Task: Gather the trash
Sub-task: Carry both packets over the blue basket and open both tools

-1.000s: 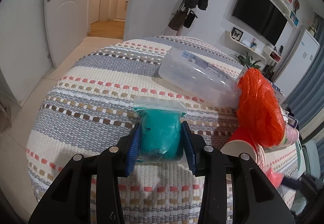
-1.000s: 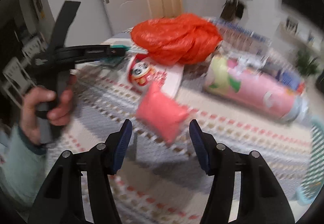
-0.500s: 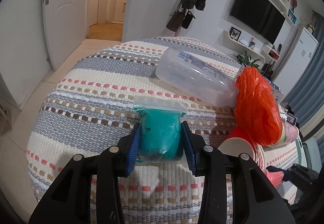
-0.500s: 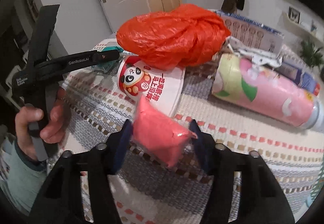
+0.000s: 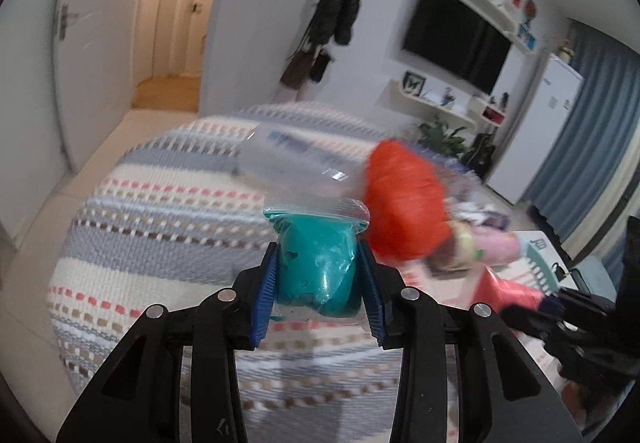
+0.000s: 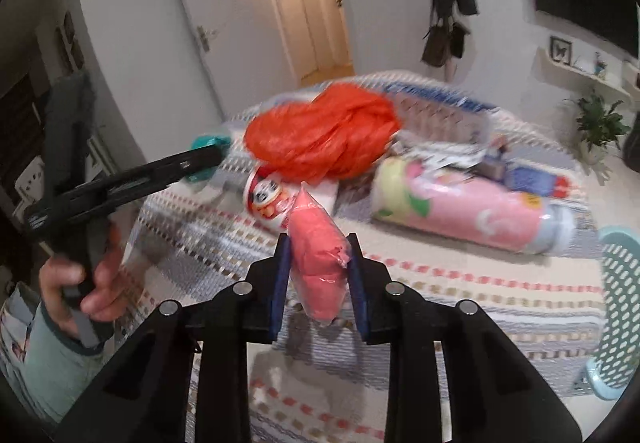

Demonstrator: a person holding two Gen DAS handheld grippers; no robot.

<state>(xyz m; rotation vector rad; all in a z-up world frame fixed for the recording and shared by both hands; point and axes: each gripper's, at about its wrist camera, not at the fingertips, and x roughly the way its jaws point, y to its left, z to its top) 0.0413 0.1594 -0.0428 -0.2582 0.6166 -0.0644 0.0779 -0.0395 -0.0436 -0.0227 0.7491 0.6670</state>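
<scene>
Left gripper clamped on a teal bag, held up over the striped table. Right gripper closing on a pink bag, pads already pressing it. Orange bag and pink bottle lying behind, basket at right.

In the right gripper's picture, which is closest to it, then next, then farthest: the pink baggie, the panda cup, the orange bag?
1. pink baggie, between the right gripper fingers.
2. panda cup, just beyond, slightly left.
3. orange bag, behind the cup.
</scene>
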